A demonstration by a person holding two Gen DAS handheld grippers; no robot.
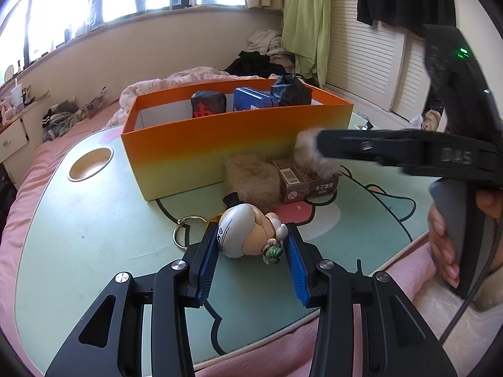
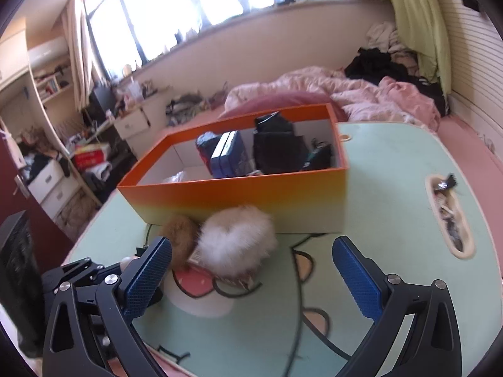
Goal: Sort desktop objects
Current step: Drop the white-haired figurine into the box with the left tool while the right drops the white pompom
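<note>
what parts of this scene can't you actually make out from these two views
- Orange box floor: left wrist view, hidden by its near wall; only the tops of the items inside show.
- Small brown box: right wrist view, mostly covered by the white fluffy ball.
- Figurine keychain: right wrist view, almost wholly behind the right claw.
- Print on the small brown box: left wrist view, too small to read.
- Table slot contents: right wrist view, blurred.

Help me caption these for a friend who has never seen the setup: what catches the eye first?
The orange box in the middle of the green table, already holding a few dark items. In front of it lie a white fluffy ball and a brown one. Nearest, the left gripper has its blue fingers around a round-headed toy figure.
</note>
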